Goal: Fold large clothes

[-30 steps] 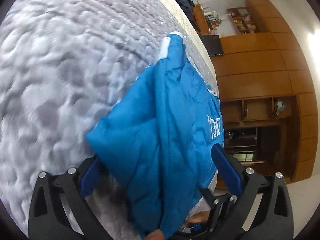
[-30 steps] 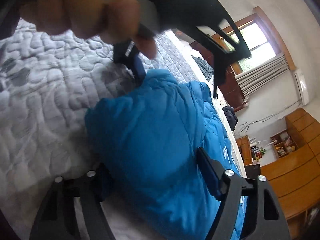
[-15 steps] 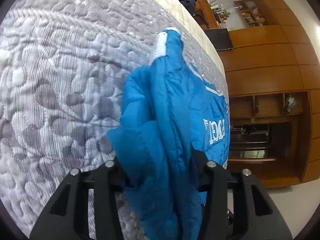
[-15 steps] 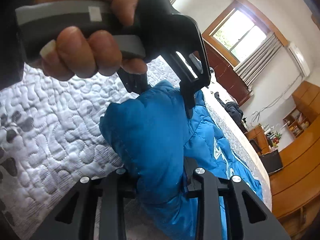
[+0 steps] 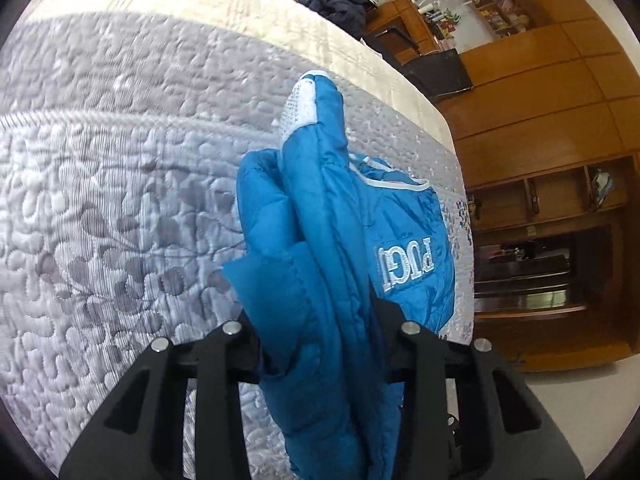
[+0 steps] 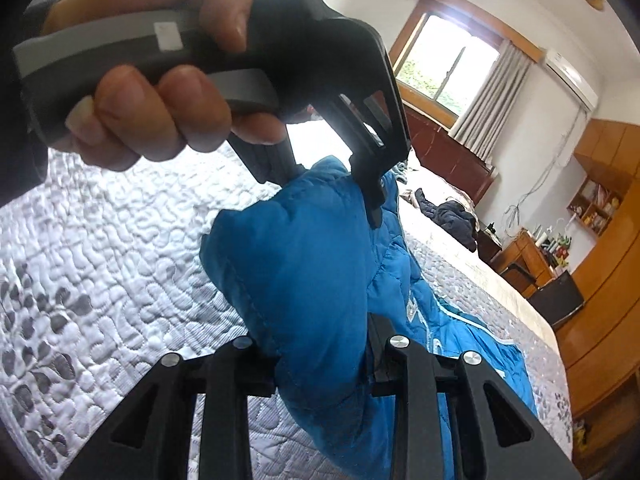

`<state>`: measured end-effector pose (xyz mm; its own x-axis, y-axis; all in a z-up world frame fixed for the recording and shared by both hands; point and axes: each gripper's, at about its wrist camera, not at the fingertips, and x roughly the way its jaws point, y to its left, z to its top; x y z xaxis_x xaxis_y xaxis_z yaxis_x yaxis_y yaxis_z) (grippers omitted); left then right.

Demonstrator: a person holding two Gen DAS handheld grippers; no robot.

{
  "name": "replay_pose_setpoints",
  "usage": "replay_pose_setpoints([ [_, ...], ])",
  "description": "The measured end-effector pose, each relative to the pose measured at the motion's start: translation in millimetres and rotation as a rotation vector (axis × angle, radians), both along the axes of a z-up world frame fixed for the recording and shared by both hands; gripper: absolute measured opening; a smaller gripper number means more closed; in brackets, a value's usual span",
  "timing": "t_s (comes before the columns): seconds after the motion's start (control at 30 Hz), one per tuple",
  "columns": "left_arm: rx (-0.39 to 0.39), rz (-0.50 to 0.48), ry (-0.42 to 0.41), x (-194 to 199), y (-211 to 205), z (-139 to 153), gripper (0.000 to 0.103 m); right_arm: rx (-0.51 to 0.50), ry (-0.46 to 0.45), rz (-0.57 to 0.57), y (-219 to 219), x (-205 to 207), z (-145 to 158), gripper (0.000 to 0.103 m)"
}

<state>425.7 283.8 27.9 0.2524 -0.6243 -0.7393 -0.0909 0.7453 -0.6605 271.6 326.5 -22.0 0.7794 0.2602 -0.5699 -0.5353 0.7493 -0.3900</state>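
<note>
— Quilted grey-and-white bedspread [image 5: 120, 208] covers the bed under everything, printed with leaf shapes. What sits nearest the left camera?

— Nearest, at 6 o'clock, the left claw [image 5: 320, 344] is clenched on a thick bunch of the blue puffer jacket [image 5: 320, 280]. The padded fabric fills the gap between both fingers and rises toward 12 o'clock, ending in a white mesh patch [image 5: 300, 104]. At 3 o'clock of the bunch, white stitched letters [image 5: 406, 266] show on a flatter panel.

— And the right side?

— The right claw [image 6: 320, 360] is likewise clamped on a fold of the same jacket [image 6: 304, 280], at 6 o'clock in its view. Just beyond, at 12 o'clock, the left claw [image 6: 332, 188] bites the upper edge of that bunch, held by the person's left hand [image 6: 160, 80] wrapped around its grey handle. The rest of the jacket trails off toward 4 o'clock, lying on the bedspread [image 6: 100, 260].

— Farther back?

— A dark garment [image 6: 452, 220] lies heaped at the far end of the bed. Past it stand a wooden wall cabinet [image 5: 560, 140], a curtained window [image 6: 448, 68] and a wall air conditioner [image 6: 572, 80].
</note>
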Motion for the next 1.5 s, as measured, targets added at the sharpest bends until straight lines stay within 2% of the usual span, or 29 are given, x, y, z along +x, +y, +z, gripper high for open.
replay_pose_setpoints([
  [0.37,0.111,-0.026,-0.031,7.8,-51.1,59.9,0.034,0.121,-0.006,-0.031,-39.9,-1.6,28.7,0.03],
  [0.63,0.187,-0.053,-0.053,8.4,-87.1,91.1,0.033,0.226,-0.005,-0.057,-71.7,0.6,48.2,0.029],
  [0.8,0.23,-0.073,-0.064,0.7,-97.4,93.9,0.034,0.267,-0.005,-0.073,-92.6,1.7,57.7,0.029],
  [1.2,0.297,-0.129,-0.082,12.4,-172.0,113.3,0.034,0.343,-0.008,-0.121,-154.2,5.8,68.9,0.029],
  [1.5,0.342,-0.168,-0.081,25.3,-230.7,113.9,0.034,0.414,0.025,-0.163,-201.7,14.1,66.8,0.029],
])
